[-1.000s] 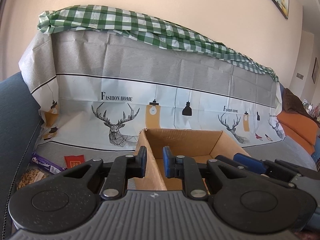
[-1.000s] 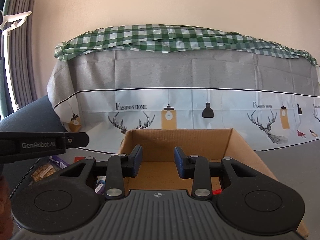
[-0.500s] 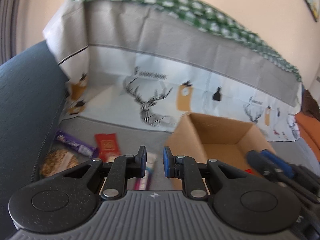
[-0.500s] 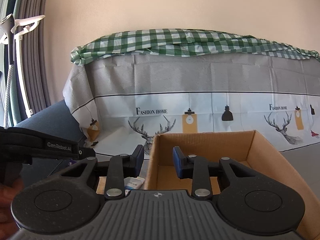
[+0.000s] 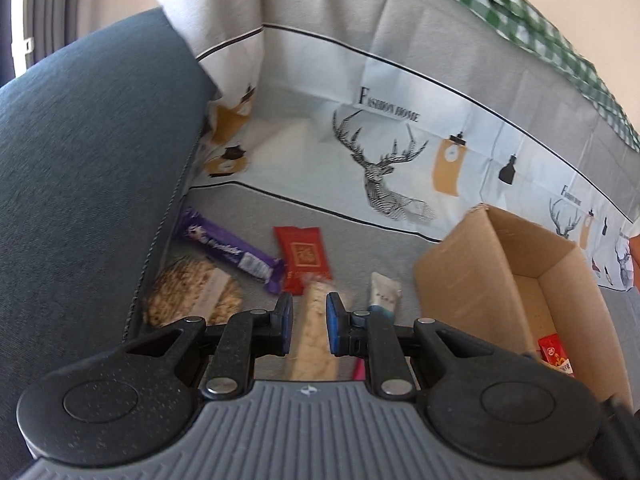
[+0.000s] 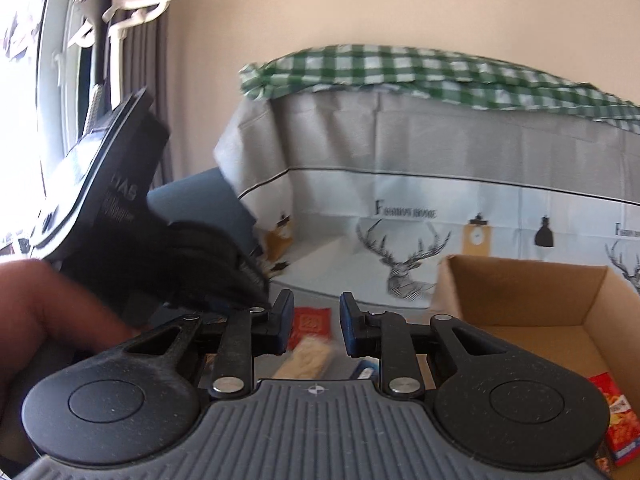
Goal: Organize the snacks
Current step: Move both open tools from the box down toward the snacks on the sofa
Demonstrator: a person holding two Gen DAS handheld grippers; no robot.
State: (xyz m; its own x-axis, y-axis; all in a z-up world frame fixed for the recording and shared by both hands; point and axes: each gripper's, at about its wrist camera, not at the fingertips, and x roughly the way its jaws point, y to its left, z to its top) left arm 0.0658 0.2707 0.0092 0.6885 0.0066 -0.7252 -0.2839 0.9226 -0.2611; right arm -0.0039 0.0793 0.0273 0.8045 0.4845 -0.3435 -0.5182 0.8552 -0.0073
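Observation:
My left gripper [image 5: 307,322] is open and empty, hovering above a long beige snack pack [image 5: 314,340] on the grey sofa seat. Beyond it lie a red packet [image 5: 304,258], a purple bar [image 5: 230,250], a clear bag of nut snacks [image 5: 192,298] and a white tube [image 5: 384,292]. A cardboard box [image 5: 472,280] stands to the right with a red snack pack [image 5: 556,354] inside. My right gripper [image 6: 314,328] is open and empty, level with the box [image 6: 520,300]; the beige pack [image 6: 308,360] and red packet [image 6: 312,320] show below it.
A dark blue sofa armrest [image 5: 88,168] rises on the left. A printed deer cloth [image 5: 384,160] covers the backrest behind the snacks. The left gripper's body and the hand holding it [image 6: 120,240] fill the left of the right wrist view.
My left gripper has swung left and tilted down from the box to above the loose snacks. My right gripper has turned left too. Both stay open.

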